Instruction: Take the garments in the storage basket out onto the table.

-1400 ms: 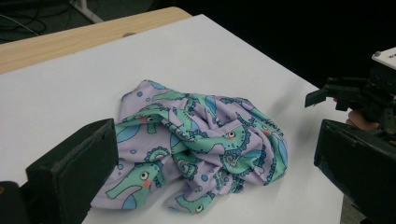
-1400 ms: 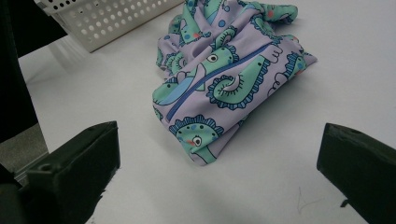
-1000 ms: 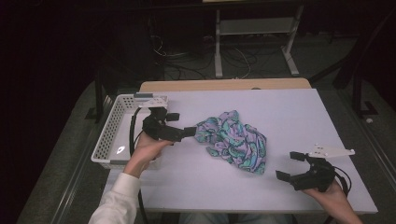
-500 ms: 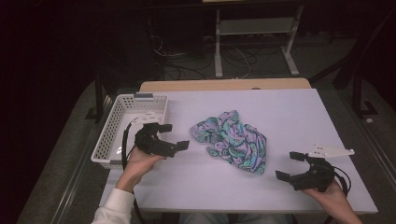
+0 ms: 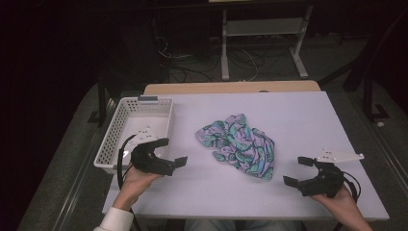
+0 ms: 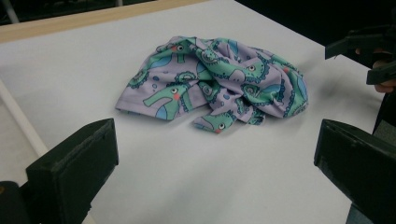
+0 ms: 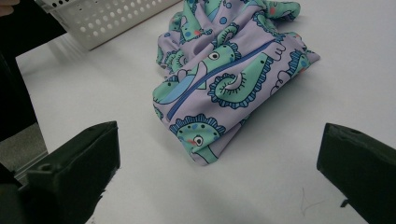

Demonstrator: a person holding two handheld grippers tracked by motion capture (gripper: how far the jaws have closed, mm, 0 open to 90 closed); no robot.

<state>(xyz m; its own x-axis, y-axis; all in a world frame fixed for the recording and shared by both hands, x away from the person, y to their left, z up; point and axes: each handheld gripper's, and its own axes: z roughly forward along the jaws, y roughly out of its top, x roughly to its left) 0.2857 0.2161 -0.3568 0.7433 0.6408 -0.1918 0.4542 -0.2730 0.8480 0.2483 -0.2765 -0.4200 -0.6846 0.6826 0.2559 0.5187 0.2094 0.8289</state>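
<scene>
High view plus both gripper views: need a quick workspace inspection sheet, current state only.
Surface: white table, bare apart from the items below.
Job's things: crumpled patterned cloth mid-table, touched by neither gripper.
Clutter: white perforated basket at the table's left edge; contents cannot be told.
Grippers: left gripper open, near the basket, jaws toward the cloth; right gripper open, at the front right corner.
Cables: black cable loops from the left gripper; more cables on the floor behind.
Surroundings: dark room, metal stand beyond the table.
</scene>
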